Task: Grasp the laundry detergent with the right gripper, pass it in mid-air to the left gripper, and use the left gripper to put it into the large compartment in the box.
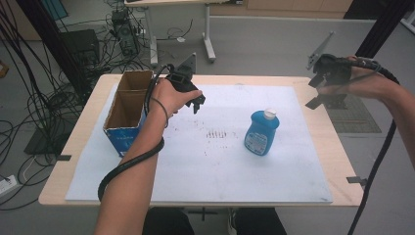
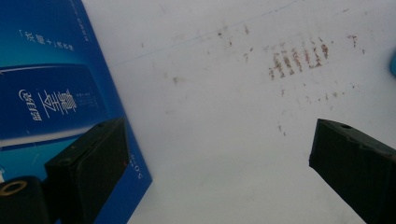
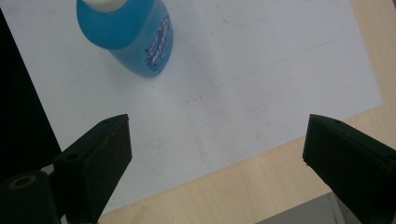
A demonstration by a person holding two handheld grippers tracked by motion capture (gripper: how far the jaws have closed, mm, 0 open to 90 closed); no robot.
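At the counter's [image 1: 318, 147] left edge, toward the far corner, stands the open cardboard box [image 1: 128, 110], blue on the outside and brown inside, with a divider splitting it into two compartments. It sits on the white sheet [image 1: 195, 166] that covers most of the counter.

My left claw [image 1: 196, 104] hangs just to the right of the box, above the sheet near the far edge, pointing down. Its jaws stand wide apart and hold nothing. In the left gripper view [image 2: 217, 158] I see the box's blue printed wall [image 2: 56, 93] close by one jaw, and bare white sheet [image 2: 210, 93] between the jaws, with a patch of brown scuff marks [image 2: 296, 56] farther out.

Right of the counter's middle the blue bottle [image 1: 262, 132] with a white cap stands upright on the sheet, well apart from the box and from both claws. In the right gripper view it [image 3: 133, 35] shows at the top, with its label turned toward the camera.

My right claw [image 1: 318, 93] is held in the air over the counter's far right corner, above and to the right of the bottle. Its jaws are also spread wide with nothing in them; in the right gripper view [image 3: 217, 158] the sheet's corner [image 3: 280, 93] and bare wood of the counter [image 3: 224, 191] lie between them.
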